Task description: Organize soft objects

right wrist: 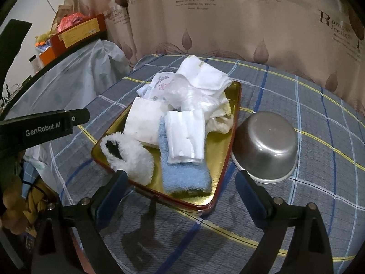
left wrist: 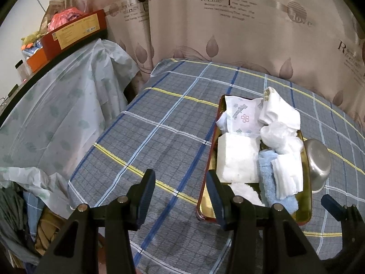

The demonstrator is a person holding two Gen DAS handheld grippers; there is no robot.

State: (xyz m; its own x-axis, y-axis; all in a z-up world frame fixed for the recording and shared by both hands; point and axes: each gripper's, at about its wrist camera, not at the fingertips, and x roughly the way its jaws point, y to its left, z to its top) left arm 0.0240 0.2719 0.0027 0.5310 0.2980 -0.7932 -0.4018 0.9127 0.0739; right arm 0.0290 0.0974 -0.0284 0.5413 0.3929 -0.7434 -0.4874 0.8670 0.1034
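Soft objects fill a gold-lined tray (right wrist: 219, 157) with a red rim on the plaid tablecloth (left wrist: 159, 118): a blue towel (right wrist: 182, 173) at the near edge with a folded white cloth (right wrist: 186, 137) lying on it, a fluffy white slipper (right wrist: 130, 157) to their left, a white block (right wrist: 146, 121) behind, and a floral packet (right wrist: 159, 84) and crumpled white cloths at the far end. An upturned steel bowl (right wrist: 267, 141) stands just right of the tray. Left gripper (left wrist: 180, 196), half spread, and right gripper (right wrist: 180, 196), spread wide, both hover empty near the tray's near edge.
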